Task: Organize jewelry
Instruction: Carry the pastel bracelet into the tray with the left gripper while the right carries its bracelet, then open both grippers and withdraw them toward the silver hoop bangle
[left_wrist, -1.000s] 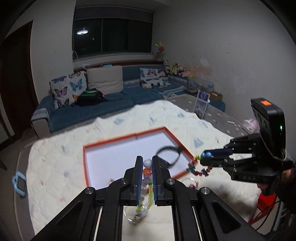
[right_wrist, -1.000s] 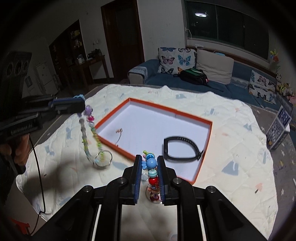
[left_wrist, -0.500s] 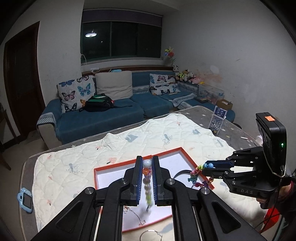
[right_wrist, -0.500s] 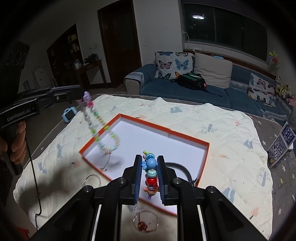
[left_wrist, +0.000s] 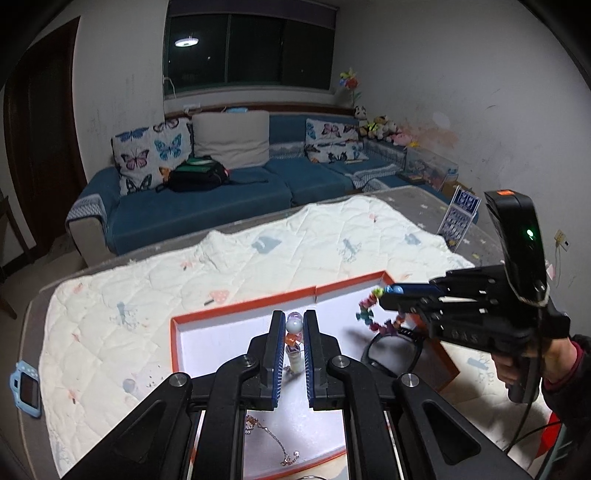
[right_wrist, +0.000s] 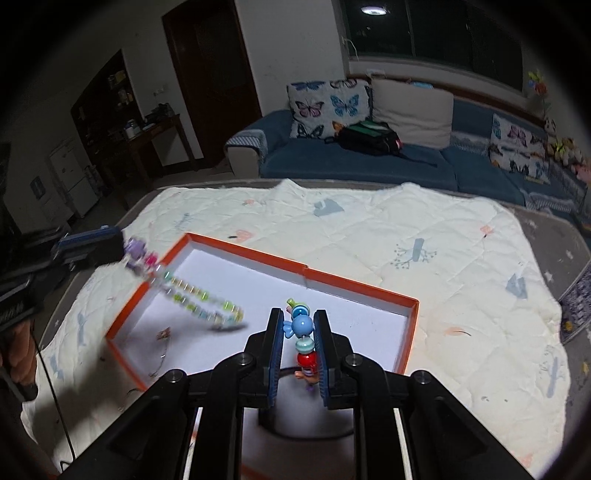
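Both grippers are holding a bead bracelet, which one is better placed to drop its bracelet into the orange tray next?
Probably the left gripper. Its pastel bead bracelet hangs over the middle of the orange tray. The right gripper holds its colorful bracelet nearer the tray's edge.

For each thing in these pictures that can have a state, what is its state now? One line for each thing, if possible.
left gripper: shut on the pastel bead bracelet
pastel bead bracelet: hanging, swung over the tray, blurred
right gripper: shut on the colourful bead bracelet
colourful bead bracelet: hanging above the tray's right side
orange tray: open, no lid on it
black band: lying in the tray
thin chain: lying loose in the tray
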